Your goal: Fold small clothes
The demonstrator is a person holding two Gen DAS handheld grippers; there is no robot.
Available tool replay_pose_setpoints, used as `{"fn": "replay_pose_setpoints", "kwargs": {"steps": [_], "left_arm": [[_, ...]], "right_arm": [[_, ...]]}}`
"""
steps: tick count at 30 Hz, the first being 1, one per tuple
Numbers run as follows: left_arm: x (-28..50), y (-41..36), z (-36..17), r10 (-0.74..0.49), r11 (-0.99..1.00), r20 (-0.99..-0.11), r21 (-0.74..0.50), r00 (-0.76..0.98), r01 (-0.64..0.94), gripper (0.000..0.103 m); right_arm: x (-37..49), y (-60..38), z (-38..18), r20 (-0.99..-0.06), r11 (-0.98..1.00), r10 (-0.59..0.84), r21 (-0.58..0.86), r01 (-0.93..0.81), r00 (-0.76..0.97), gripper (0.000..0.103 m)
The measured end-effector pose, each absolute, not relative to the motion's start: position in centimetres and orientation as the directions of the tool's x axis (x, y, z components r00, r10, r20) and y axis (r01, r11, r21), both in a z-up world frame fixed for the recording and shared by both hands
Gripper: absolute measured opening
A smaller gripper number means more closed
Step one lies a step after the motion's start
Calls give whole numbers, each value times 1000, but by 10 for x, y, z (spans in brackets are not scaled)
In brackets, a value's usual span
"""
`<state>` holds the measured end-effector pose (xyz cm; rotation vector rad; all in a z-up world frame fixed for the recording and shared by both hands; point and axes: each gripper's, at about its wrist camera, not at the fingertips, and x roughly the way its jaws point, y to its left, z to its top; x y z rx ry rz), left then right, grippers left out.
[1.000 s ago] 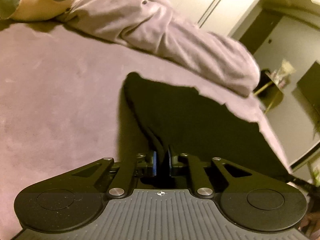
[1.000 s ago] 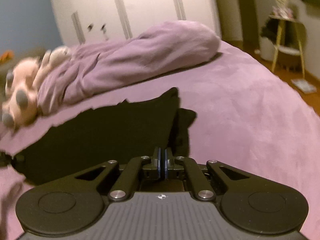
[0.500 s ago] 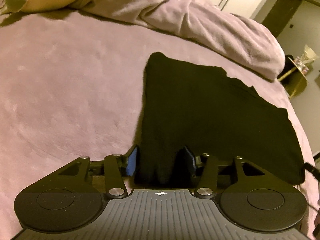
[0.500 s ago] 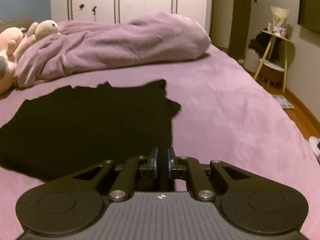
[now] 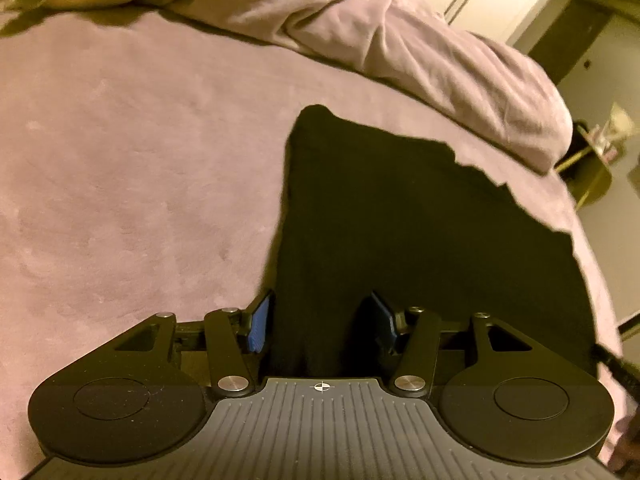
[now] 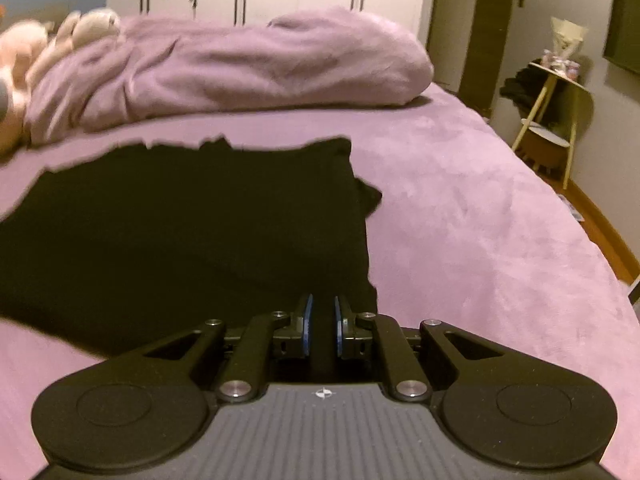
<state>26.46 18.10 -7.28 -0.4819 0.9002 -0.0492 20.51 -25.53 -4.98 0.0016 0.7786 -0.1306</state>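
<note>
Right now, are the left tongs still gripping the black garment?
Apart. The left wrist view shows the left tongs spread wide, with the black garment lying between the blue pads on the purple bedspread, unpinched.

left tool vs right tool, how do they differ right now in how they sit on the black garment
The left tool has its blue pads spread wide, with a bunch of the black garment loose between them. The right tool has its pads close together, only a narrow gap, with dark cloth in it. The left tool is at the garment's left near corner, the right tool at its right near edge. Both sit low over the purple bed cover.
</note>
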Motion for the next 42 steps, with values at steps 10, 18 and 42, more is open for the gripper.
{"fn": "replay_pose_setpoints", "kwargs": {"steps": [10, 18, 42], "left_arm": [[296, 187, -85, -340, 788, -685, -582, 645, -202, 44], [300, 185, -86, -359, 794, -667, -586, 653, -163, 18], [325, 107, -8, -401, 856, -642, -516, 653, 19, 15]], "right_arm": [[223, -165, -59, -697, 993, 114, 77, -84, 708, 9], [232, -124, -86, -710, 992, 109, 29, -126, 696, 9], [179, -239, -49, -625, 964, -258, -111, 243, 737, 29]]}}
